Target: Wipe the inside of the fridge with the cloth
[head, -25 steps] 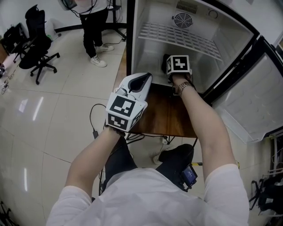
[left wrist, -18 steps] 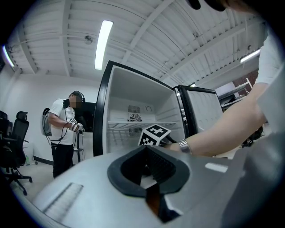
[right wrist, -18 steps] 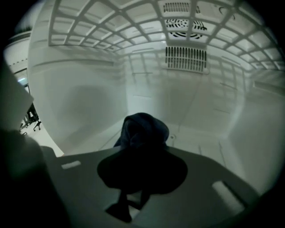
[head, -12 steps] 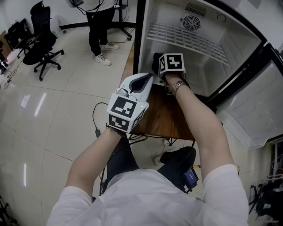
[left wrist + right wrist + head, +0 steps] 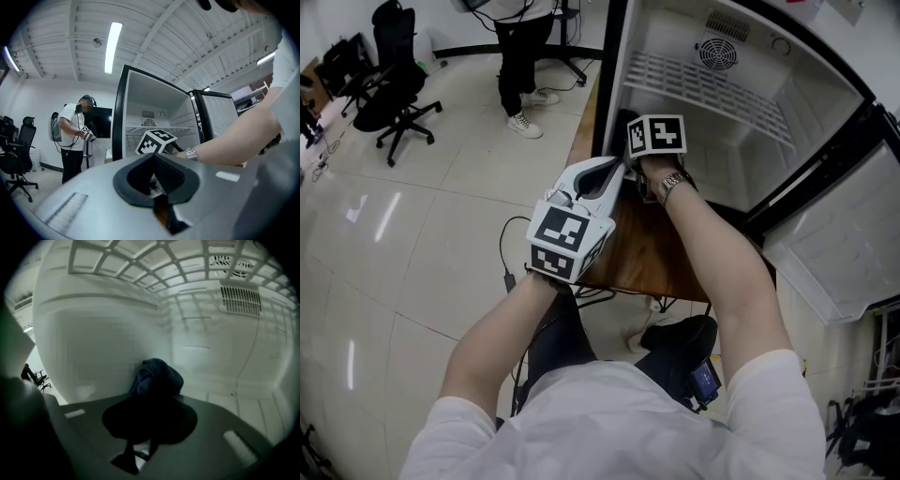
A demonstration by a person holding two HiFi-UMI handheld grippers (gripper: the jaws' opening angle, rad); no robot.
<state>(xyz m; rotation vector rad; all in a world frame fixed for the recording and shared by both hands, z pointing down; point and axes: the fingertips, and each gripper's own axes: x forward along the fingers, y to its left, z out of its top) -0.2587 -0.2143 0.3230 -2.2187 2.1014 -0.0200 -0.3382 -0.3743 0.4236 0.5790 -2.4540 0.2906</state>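
The open fridge stands on a wooden surface. The left tool hovers just outside the fridge's front, its jaws pressed together on nothing. The right tool reaches inside, low by the left wall, clamping the bunched dark blue cloth.
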